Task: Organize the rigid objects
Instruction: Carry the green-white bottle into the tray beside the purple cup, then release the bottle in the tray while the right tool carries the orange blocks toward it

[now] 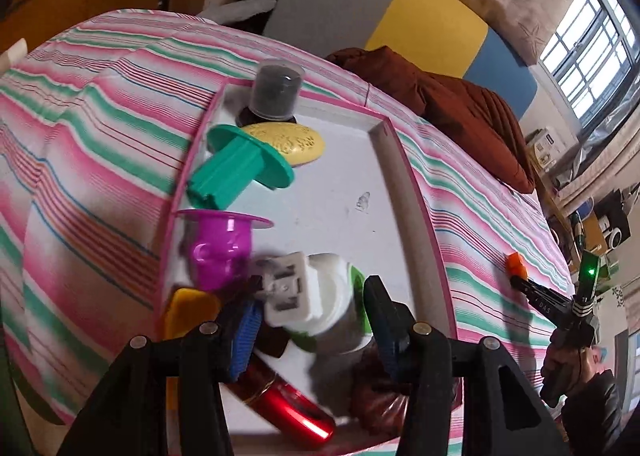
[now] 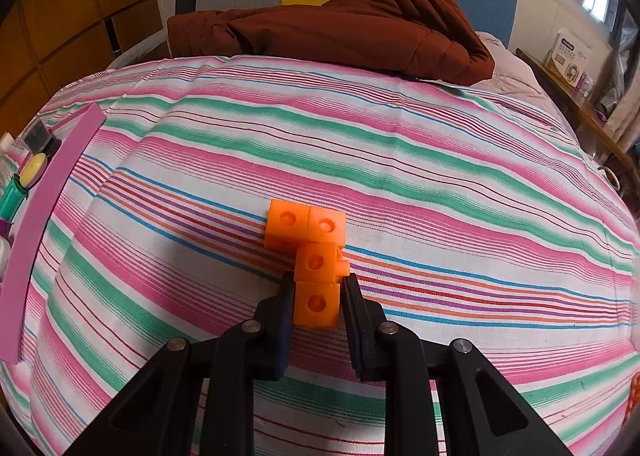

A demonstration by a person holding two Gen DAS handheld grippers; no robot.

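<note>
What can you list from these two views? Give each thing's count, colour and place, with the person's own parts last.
tray: one, pink-rimmed, white inside, on the striped cover
spools: two, green and purple, tray's left side
oval piece: one, yellow, behind the green spool
jar: one, dark, tray's far corner
tube: one, red, tray's near end
block piece: one, orange cubes, on the cover
jacket: one, brown, far end
left gripper: fingers apart over tray clutter
right gripper: fingers shut on the block piece
</note>
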